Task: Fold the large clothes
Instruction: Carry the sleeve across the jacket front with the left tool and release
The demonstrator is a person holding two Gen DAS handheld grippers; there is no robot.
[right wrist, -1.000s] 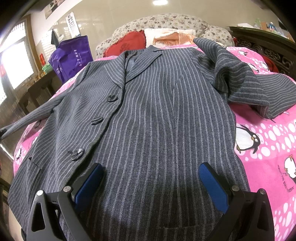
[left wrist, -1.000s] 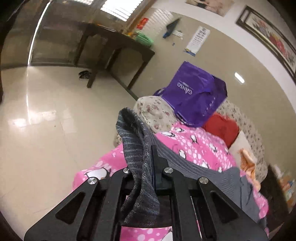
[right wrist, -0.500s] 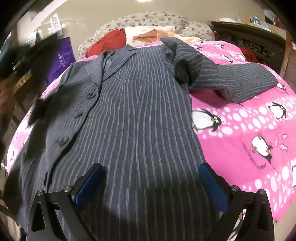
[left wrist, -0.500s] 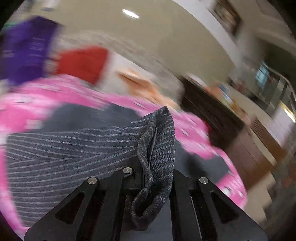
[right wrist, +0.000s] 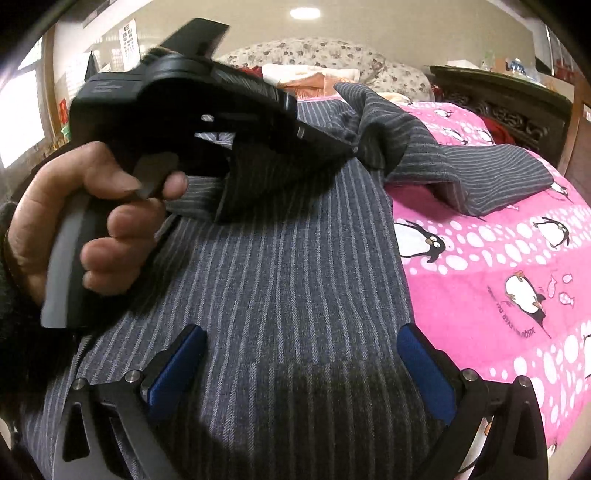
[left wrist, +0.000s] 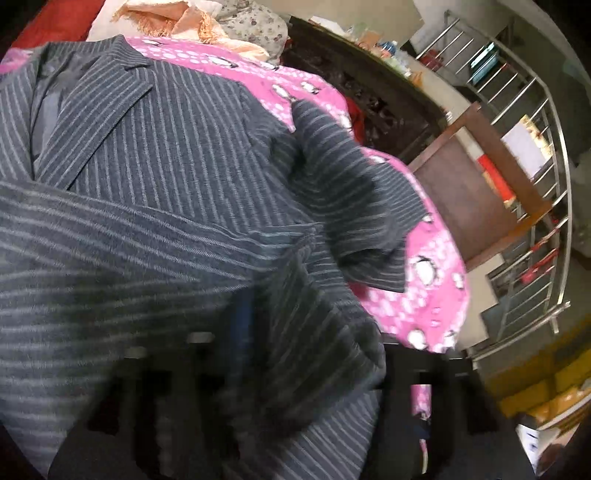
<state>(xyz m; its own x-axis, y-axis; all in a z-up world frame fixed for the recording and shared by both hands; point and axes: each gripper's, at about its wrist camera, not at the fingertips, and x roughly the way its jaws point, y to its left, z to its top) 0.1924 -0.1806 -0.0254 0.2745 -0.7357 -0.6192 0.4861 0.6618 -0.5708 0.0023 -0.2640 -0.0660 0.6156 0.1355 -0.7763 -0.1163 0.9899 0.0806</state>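
Pinstriped jacket [right wrist: 295, 280], left tongs [left wrist: 314, 369] seemingly parting.

My left wrist view is heavily smeared: the left tool [left wrist: 291, 398] at the near edge is a dark, ghosted blur, and the striped jacket [left wrist: 177, 206] only sharpens toward the far left. The railing [left wrist: 532, 206] on the right streaks and bends with the fisheye curve. My right wrist view is much crisper; the stripes and the pink penguin bedspread [right wrist: 498, 266] read cleanly. A ceiling lamp [right wrist: 304, 13] glows at the far top, and a window [right wrist: 18, 122] on the far left is washed out white. The right tool [right wrist: 301, 373] casts a soft dark shadow on the cloth near me. The hand [right wrist: 77, 229] is slightly motion-blurred. Black vignette rings both views.
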